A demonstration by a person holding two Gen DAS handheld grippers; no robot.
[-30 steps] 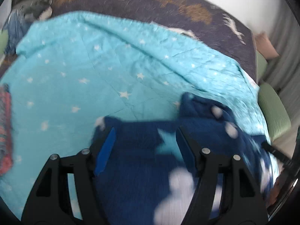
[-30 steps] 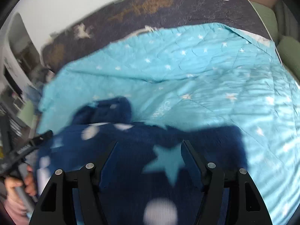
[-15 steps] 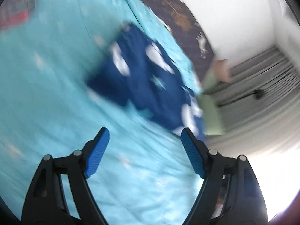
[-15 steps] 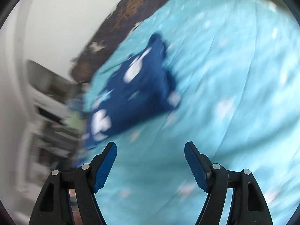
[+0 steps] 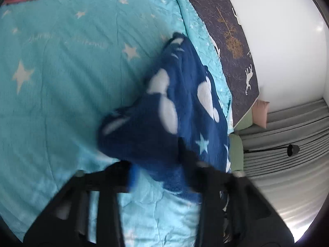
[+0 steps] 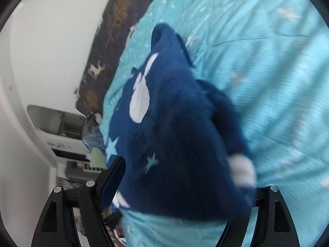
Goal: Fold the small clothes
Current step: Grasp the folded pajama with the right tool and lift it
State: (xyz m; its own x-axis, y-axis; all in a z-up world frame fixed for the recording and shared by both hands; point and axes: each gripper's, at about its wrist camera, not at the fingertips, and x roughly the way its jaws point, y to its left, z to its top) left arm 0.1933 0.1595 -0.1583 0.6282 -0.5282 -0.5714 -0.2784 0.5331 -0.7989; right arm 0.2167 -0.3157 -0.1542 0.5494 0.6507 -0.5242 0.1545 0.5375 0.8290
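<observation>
A: Where's the navy fleece garment [image 5: 174, 111]?
B: Bunched on the turquoise star quilt [image 5: 61, 61], near the dark deer-print blanket [image 5: 230, 30].
A: Left gripper [image 5: 158, 173]?
B: Blurred; fingers spread, fleece lying between them, so whether it pinches anything I cannot tell.
A: Right gripper [image 6: 185, 187]?
B: Only its left finger [image 6: 113, 183] shows; the garment [image 6: 174, 133] covers the other. Wide apart, grip unclear, edges smeared

Navy garment [image 5: 174, 111] with white blotches, turquoise star-print quilt [image 5: 61, 61].
</observation>
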